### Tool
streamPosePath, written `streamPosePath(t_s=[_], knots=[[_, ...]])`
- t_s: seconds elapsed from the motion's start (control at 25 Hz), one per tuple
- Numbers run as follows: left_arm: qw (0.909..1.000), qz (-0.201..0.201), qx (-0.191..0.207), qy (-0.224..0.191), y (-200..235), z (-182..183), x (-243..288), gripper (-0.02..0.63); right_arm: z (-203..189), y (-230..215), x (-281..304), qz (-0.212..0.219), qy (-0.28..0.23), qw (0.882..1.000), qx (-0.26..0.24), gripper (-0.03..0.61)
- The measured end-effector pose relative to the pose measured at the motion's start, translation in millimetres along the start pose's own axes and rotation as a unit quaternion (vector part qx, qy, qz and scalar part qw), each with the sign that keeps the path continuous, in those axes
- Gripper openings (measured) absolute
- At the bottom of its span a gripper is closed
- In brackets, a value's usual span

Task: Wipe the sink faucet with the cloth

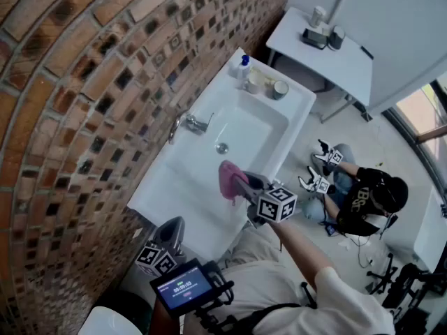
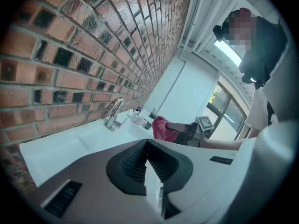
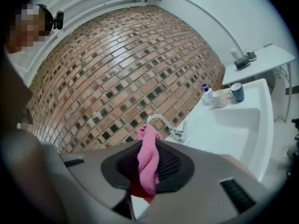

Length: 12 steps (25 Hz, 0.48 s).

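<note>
Operator is wearing a white short-sleeved shirt (image 1: 349, 302). Left gripper (image 2: 150, 169) and right gripper (image 3: 148, 171) are showing grey shells, black ribbed pads (image 3: 172, 164) and black-and-white marker cubes (image 1: 276, 204).

Pink cloth (image 3: 148, 162) hides the spout tip of the faucet (image 3: 169, 126) at centre of the right gripper view, its lower folds lost between the jaws of the right gripper (image 3: 148, 176). In the head view, small containers (image 1: 279, 89) on the sink (image 1: 188, 187) corner, upper middle, are too small to identify; the wearer's torso (image 1: 300, 306) is cut by the bottom edge
</note>
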<state>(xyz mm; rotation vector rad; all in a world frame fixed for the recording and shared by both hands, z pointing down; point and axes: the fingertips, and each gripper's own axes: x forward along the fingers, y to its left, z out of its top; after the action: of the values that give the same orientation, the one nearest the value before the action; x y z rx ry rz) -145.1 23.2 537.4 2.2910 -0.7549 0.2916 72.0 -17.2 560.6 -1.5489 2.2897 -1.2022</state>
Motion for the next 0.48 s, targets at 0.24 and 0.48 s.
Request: streamPosePath(t_s=[0.24, 0.48], knots=[[1.0, 0.001, -0.002, 0.004, 8, 13, 45, 0.003, 14, -58, 43, -0.021, 0.011, 1.0, 0.02, 0.072], [0.9997, 0.015, 0.0, 0.019, 18, 20, 73, 0.003, 12, -104, 91, -0.036, 0.029, 0.997, 0.059, 0.072]])
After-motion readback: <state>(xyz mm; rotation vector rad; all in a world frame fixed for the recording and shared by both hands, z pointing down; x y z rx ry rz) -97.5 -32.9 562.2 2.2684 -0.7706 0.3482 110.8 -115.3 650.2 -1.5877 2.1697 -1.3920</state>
